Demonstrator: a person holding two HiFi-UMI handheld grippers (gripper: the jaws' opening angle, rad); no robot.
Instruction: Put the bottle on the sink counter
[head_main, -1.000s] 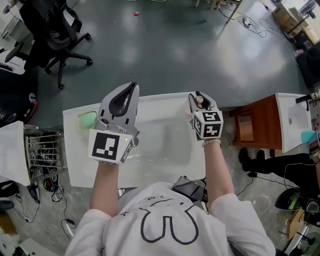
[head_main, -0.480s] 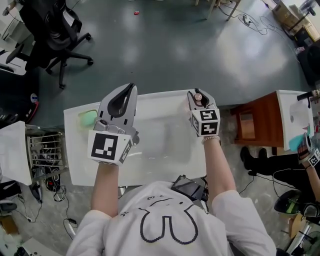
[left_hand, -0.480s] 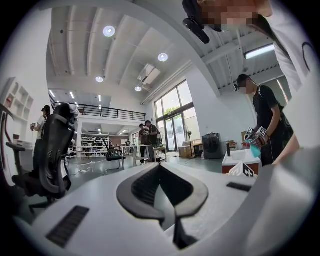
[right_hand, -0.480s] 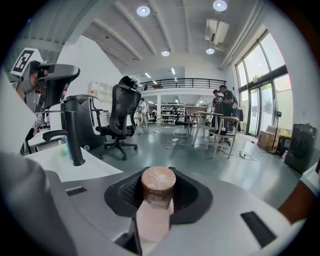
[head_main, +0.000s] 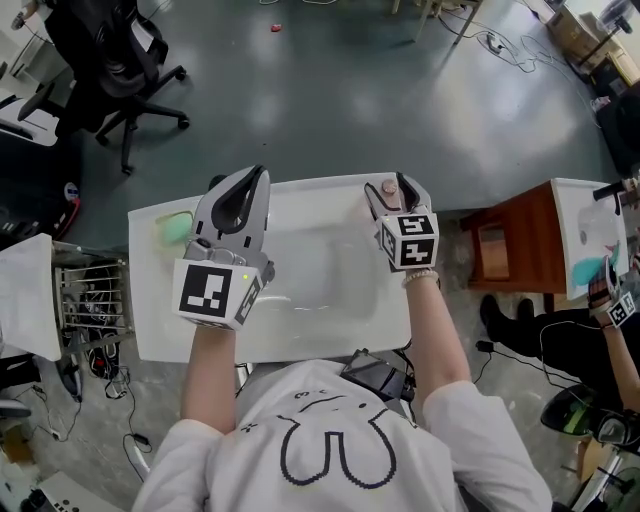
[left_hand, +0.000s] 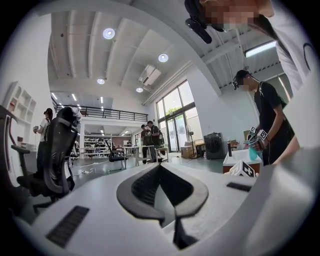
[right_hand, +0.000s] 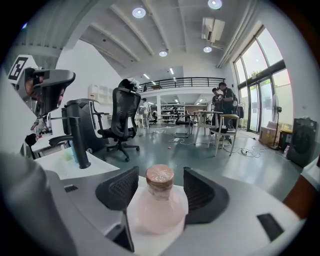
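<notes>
At the far-left corner of the sink counter (head_main: 300, 345) lies a small green thing that I can leave alone. Just right of it I hold my left gripper (head_main: 261, 173) over the left side of the counter, jaws pressed together with nothing in them. It has no part in this step, and it should stay level and out of the way. Across the basin (head_main: 330, 280), at the far-right corner, is the work itself. My right gripper (right_hand: 159, 186) has just been opening its jaws, and they now stand wide apart with the bottle (head_main: 388, 186) upright between them, a pale pink body under a brownish cap. The pads sit off the glass on both sides, so I judge it released and resting on the counter — though my own tool hides its base. The task looks nearly done, and what is left is to get out cleanly. I would keep the jaws spread as they are and draw the gripper straight back along its own line toward me, with no twist or sideways drift. The bottle's wide shoulder sits near both pads, and the far edge of the counter is close behind it. A clip from either jaw could tip it off the back — so I would go slowly and lift only after the tips have passed the body.
</notes>
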